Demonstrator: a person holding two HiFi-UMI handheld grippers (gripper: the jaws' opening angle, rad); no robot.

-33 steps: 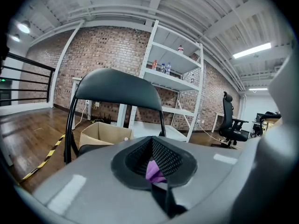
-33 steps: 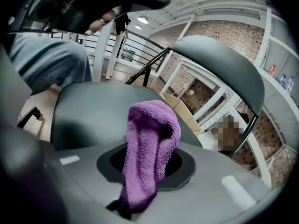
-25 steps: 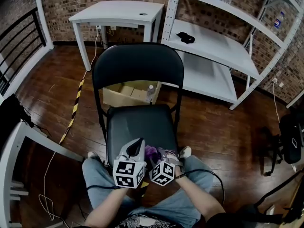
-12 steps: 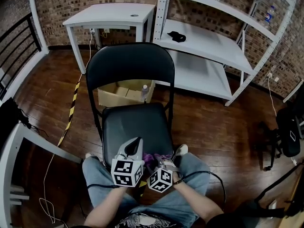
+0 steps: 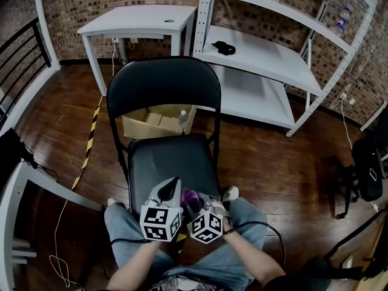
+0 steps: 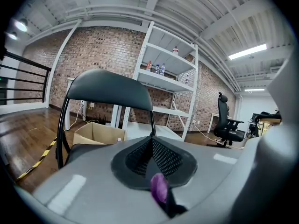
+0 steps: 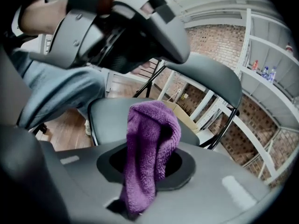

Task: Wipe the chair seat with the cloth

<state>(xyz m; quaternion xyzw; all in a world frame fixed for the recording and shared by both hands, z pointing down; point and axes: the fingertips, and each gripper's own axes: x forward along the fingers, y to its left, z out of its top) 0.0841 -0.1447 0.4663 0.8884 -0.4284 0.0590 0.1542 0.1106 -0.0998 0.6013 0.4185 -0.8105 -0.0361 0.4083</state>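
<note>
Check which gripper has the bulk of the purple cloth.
The right gripper: a thick fold of the cloth stands between its jaws. The left gripper shows only a small purple tip there.

I have both tongs low and near, side by side between my knees, marker cubes facing up at me. My left tongs (image 5: 171,188) point away toward the far side, jaws pressed together, with a sliver of the purple cloth (image 7: 150,139) caught in their seam. My right tongs (image 5: 202,204) sit just to the right, angled in toward the left pair, jaws clamped on a folded bunch of that cloth. My left forearm (image 5: 134,267) and right forearm (image 5: 256,263) converge from the near edge.
</note>
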